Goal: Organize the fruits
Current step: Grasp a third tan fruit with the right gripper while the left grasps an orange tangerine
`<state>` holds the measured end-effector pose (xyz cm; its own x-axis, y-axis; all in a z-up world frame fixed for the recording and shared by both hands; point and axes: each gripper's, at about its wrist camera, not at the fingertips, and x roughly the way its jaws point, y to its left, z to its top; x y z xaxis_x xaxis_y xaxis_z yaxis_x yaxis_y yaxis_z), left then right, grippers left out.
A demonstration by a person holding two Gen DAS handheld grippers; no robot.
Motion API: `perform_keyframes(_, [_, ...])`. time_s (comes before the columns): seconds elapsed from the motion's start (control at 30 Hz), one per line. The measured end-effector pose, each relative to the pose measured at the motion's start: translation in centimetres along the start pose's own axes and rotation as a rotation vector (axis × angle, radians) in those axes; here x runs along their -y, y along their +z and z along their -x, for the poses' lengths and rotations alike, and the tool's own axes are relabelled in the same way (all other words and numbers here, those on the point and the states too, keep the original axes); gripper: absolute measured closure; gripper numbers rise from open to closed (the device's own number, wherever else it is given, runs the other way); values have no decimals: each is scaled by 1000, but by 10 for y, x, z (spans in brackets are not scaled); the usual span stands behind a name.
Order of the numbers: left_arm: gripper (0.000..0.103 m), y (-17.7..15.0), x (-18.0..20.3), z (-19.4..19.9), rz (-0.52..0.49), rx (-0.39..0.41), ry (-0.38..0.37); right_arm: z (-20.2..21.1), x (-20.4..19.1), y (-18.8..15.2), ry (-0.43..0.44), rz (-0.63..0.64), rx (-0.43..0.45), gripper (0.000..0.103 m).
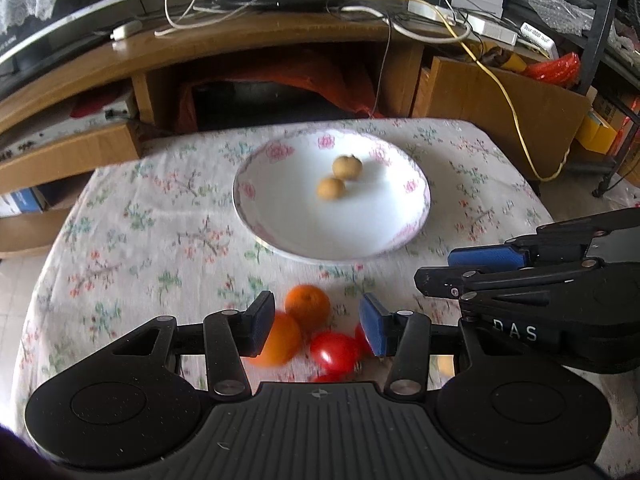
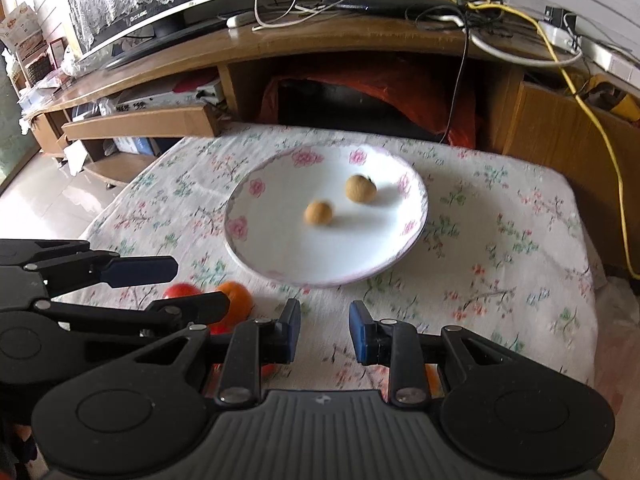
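Observation:
A white plate with pink flowers (image 1: 340, 228) (image 2: 320, 256) sits mid-table and holds two small tan fruits (image 1: 347, 167) (image 2: 361, 188). On the cloth in front of it lie two oranges (image 1: 308, 305) (image 2: 237, 298) and some red tomatoes (image 1: 334, 352) (image 2: 182, 290). My left gripper (image 1: 316, 326) (image 2: 202, 286) hovers over this pile, open; the fruits lie below its pads, none gripped. My right gripper (image 2: 325, 330) (image 1: 434, 268) hangs to the right of the pile, shut down to a narrow gap with nothing in it. A yellowish fruit (image 1: 446, 364) is mostly hidden under the gripper bodies.
The table wears a floral cloth (image 2: 500, 264). Behind it stands a low wooden TV cabinet (image 1: 280, 40) with cables, a power strip and a monitor. The table's right edge (image 2: 596, 280) drops off near a yellow cable.

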<state>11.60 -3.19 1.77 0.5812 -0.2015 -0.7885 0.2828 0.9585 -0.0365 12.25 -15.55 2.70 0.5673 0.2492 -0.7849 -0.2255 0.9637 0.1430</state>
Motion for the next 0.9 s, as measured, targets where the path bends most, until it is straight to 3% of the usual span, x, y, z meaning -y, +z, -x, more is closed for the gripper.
perform_keyframes(0.2, [39, -16, -6, 5, 14, -23, -16, 4, -5, -18, 36, -4, -38, 75])
perform_keyframes(0.4, [39, -29, -16, 5, 26, -57, -4, 6, 0, -30, 22, -23, -61, 75])
perform_keyframes(0.9, [42, -52, -11, -13, -75, -91, -14, 2, 9, -40, 24, -36, -92, 74])
